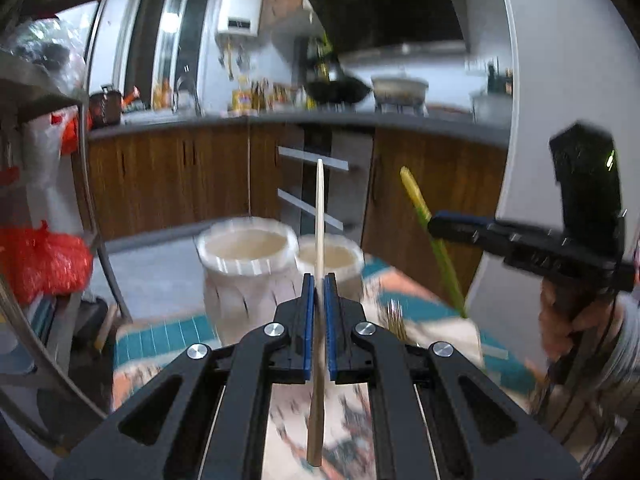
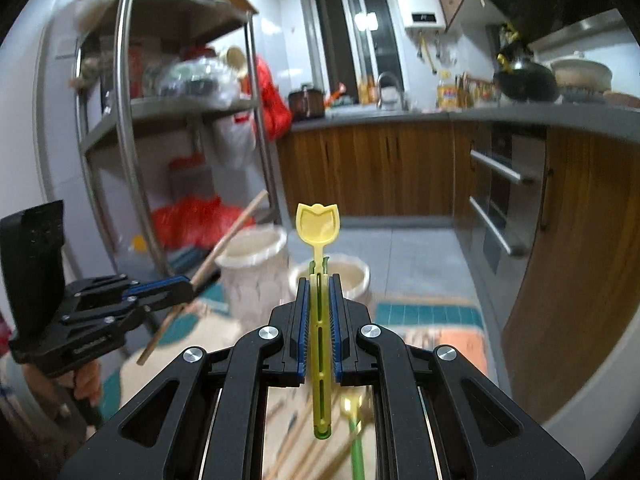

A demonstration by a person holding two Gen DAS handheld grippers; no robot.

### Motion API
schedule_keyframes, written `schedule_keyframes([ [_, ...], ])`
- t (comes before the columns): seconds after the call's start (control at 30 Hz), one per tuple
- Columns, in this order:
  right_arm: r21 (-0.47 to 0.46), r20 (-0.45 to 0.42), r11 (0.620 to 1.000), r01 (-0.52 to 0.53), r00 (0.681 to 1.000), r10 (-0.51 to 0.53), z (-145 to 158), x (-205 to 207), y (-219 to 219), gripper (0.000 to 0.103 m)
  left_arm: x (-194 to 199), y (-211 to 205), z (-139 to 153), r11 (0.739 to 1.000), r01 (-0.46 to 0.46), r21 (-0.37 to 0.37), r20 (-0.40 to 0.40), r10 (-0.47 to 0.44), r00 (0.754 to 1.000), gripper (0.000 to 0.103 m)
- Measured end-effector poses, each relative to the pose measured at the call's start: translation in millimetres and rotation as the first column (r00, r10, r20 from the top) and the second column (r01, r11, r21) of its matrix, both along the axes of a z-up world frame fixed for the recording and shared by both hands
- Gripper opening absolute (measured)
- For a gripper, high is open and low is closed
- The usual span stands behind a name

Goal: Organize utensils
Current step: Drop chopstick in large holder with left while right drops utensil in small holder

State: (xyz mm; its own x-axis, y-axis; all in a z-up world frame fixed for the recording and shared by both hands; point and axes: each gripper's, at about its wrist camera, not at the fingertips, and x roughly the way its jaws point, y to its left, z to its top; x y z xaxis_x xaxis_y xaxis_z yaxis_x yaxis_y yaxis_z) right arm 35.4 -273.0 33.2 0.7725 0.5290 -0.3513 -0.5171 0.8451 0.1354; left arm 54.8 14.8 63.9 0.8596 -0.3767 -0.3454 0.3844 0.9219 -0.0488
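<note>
Both grippers loaded, neither utensil yet delivered.

The left gripper point(image 1: 319, 280) is clamped on a wooden chopstick point(image 1: 319, 216); the right gripper point(image 2: 319, 280) is clamped on a yellow-green plastic fork point(image 2: 318, 224). Both are held above two white cups point(image 1: 244, 252) on the patterned tablecloth point(image 1: 160, 336). More chopsticks point(image 2: 296, 440) and a metal fork point(image 1: 396, 316) remain on the table.

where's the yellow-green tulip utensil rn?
Clamped in the right gripper, tulip-shaped head of the yellow-green utensil sticking up past the fingertips, above the smaller white cup; left wrist view shows it right of the chopstick.
</note>
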Motion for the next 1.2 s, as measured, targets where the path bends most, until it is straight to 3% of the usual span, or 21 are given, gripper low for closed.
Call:
schedule_keyframes([
  [0.2, 0.074, 0.048, 0.997, 0.021, 0.999, -0.024, 17, 36, 11, 0.01, 30, 10, 37, 0.998, -0.016, -0.068, 0.096, 0.022, 0.995, 0.005],
  [0.37, 0.189, -0.007, 0.982, 0.016, 1.0, -0.015, 20, 76, 16, 0.01, 70, 19, 46, 0.988, -0.016, -0.154, 0.094, 0.031, 0.995, 0.005],
  [0.53, 0.26, -0.068, 0.964, 0.059, 0.997, -0.042, 8, 107, 20, 0.01, 105, 25, 31, 0.973, -0.058, -0.223, 0.052, 0.072, 0.996, 0.005],
  [0.67, 0.224, -0.012, 0.969, 0.105, 0.994, -0.105, 0, 114, 29, 0.01, 124, 29, 15, 0.962, -0.121, -0.245, 0.044, 0.136, 0.99, 0.005],
  [0.77, 0.185, -0.006, 0.975, 0.124, 0.992, -0.125, -8, 119, 35, 0.01, 132, 25, 1, 0.963, -0.162, -0.214, 0.038, 0.174, 0.984, 0.005],
  [1.0, 0.067, -0.011, 0.991, 0.114, 0.993, -0.113, -25, 115, 47, 0.01, 119, 14, -14, 0.983, -0.141, -0.113, 0.055, 0.148, 0.987, 0.005],
  [1.2, 0.002, -0.016, 0.994, 0.108, 0.994, -0.108, -33, 105, 51, 0.01, 101, 10, -21, 0.987, -0.139, -0.075, 0.043, 0.142, 0.989, 0.005],
])
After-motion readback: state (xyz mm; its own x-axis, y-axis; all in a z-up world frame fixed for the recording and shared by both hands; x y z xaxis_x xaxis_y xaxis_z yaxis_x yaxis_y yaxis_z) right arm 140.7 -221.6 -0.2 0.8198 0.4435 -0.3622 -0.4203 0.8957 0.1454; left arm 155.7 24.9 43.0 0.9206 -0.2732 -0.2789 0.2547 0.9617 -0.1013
